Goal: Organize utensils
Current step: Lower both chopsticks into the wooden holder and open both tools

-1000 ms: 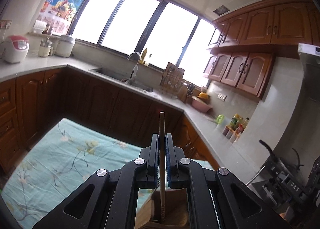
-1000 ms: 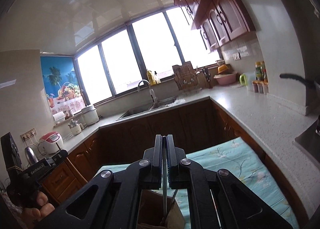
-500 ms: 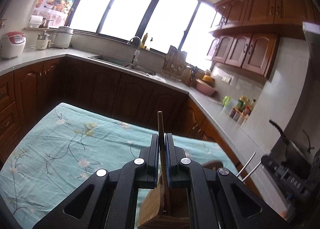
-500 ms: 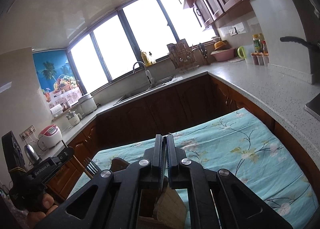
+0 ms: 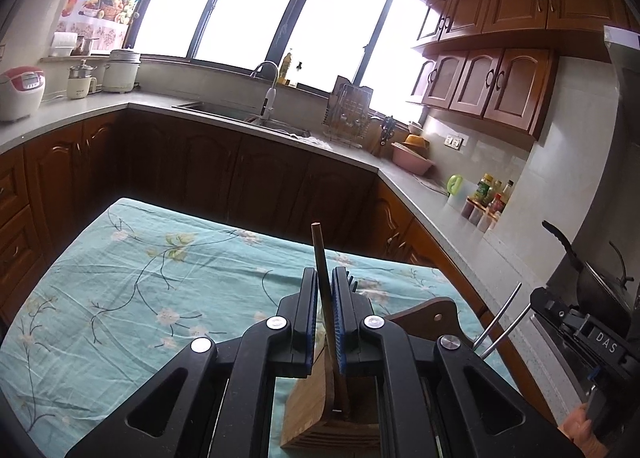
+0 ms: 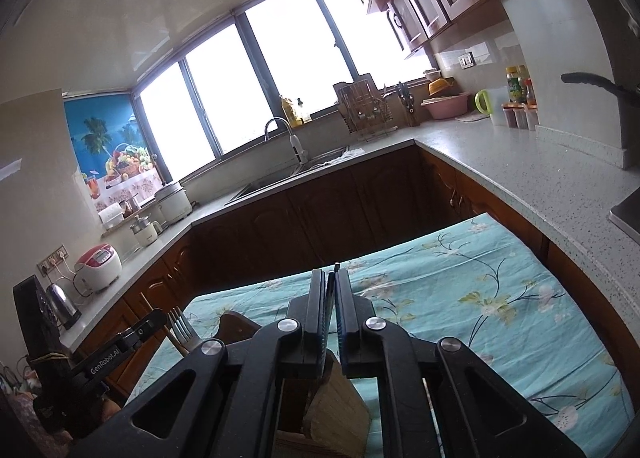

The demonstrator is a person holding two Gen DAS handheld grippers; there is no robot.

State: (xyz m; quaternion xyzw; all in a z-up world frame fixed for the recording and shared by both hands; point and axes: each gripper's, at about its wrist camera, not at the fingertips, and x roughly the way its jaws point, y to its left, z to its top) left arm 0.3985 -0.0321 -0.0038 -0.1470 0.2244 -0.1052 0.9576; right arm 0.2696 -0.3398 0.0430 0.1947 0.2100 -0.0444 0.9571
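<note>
My left gripper (image 5: 325, 278) is shut on a thin wooden stick-like utensil (image 5: 321, 258) that stands upright, its lower end down in a wooden utensil holder (image 5: 316, 414) on the teal floral cloth (image 5: 140, 290). My right gripper (image 6: 331, 282) is shut on a thin metal utensil (image 6: 335, 269) over the same holder (image 6: 332, 414). In the left wrist view two metal handles (image 5: 500, 318) stick out of the other gripper at right. In the right wrist view a fork (image 6: 182, 328) stands beside the other gripper (image 6: 120, 346) at left.
A dark wooden board-like piece (image 5: 432, 314) rises behind the holder. Grey counters with brown cabinets ring the table, with a sink (image 5: 248, 114), dish rack (image 5: 348, 114), pink bowl (image 5: 412, 162), bottles (image 5: 488, 194), rice cooker (image 5: 20, 90) and a pan (image 5: 592, 274).
Both grippers have tilted down, bringing more of the cloth and the holder into view. The held utensils sit lower in the holder. The left stick now leans left.
</note>
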